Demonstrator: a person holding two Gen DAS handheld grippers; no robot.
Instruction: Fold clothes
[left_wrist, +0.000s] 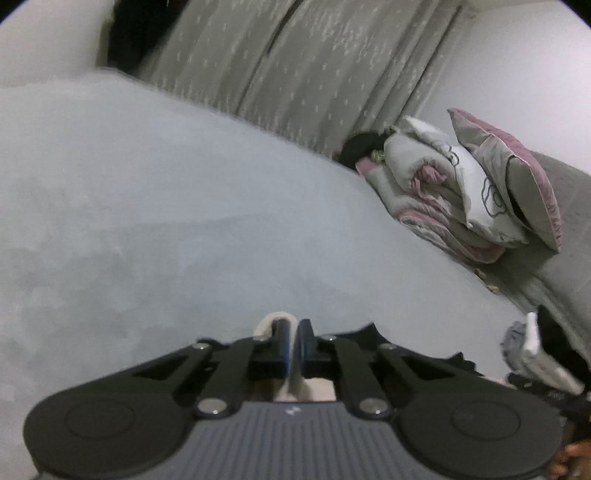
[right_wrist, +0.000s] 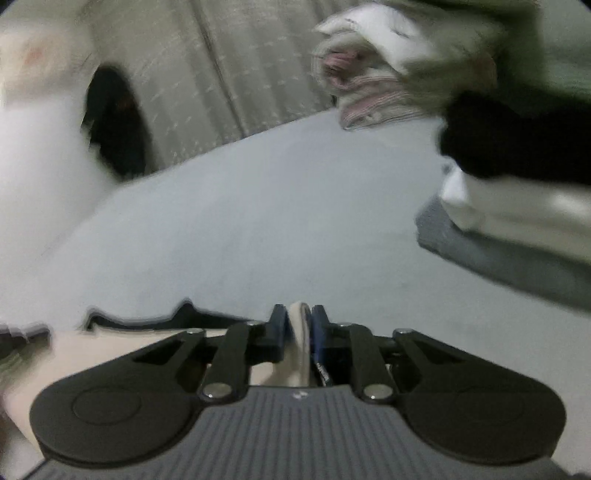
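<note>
In the left wrist view my left gripper (left_wrist: 293, 326) is shut on a fold of a cream garment (left_wrist: 275, 318) that loops over the left finger, low over the pale bed sheet (left_wrist: 184, 206). A dark cloth edge (left_wrist: 369, 332) shows just behind the fingers. My right gripper (right_wrist: 299, 313) is shut on a cream fold too, pinched upright between its pads. More of the cream garment (right_wrist: 92, 350) spreads to the lower left of it, with a dark edge (right_wrist: 184, 314) along its far side. The rest of the garment is hidden under both grippers.
Rolled grey and pink bedding and a pillow (left_wrist: 472, 184) lie at the far right of the bed. A stack of clothes, black (right_wrist: 498, 140) on white (right_wrist: 480, 206) on grey (right_wrist: 509, 258), sits to the right. Patterned curtains (left_wrist: 295, 74) hang behind. A hand (left_wrist: 572, 454) shows at bottom right.
</note>
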